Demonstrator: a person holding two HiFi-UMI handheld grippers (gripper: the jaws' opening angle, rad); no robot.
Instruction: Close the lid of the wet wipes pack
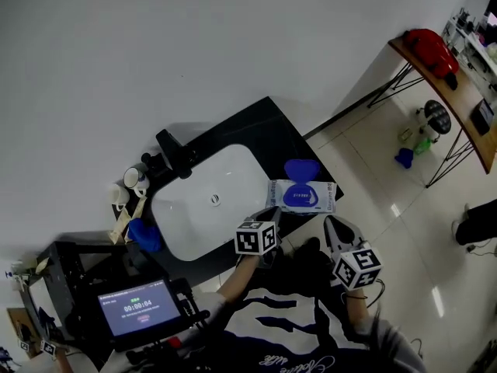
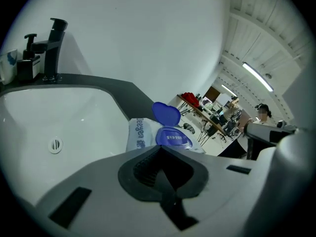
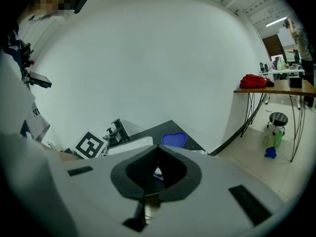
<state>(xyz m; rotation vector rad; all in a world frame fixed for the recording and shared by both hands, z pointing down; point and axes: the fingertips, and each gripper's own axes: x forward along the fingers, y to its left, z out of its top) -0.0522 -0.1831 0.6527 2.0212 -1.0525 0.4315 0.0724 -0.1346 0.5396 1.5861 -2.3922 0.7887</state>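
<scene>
The wet wipes pack (image 1: 304,197) lies on the black counter (image 1: 268,123) at the right of the white basin. Its blue lid (image 1: 301,168) stands open, flipped toward the wall. In the left gripper view the pack (image 2: 139,134) and raised lid (image 2: 166,113) sit just beyond the jaws. My left gripper (image 1: 269,217) hovers at the pack's near left corner, shut and holding nothing (image 2: 160,149). My right gripper (image 1: 337,230) hangs off the counter's near right, a little short of the pack, also shut (image 3: 158,148). Over its jaws the lid (image 3: 174,139) shows.
A black faucet (image 1: 175,152) stands behind the white basin (image 1: 194,216), with small bottles (image 1: 130,179) and a blue object (image 1: 144,235) at its left. A device with a lit screen (image 1: 140,308) sits near left. A wooden table with a red bag (image 1: 429,49) stands far right.
</scene>
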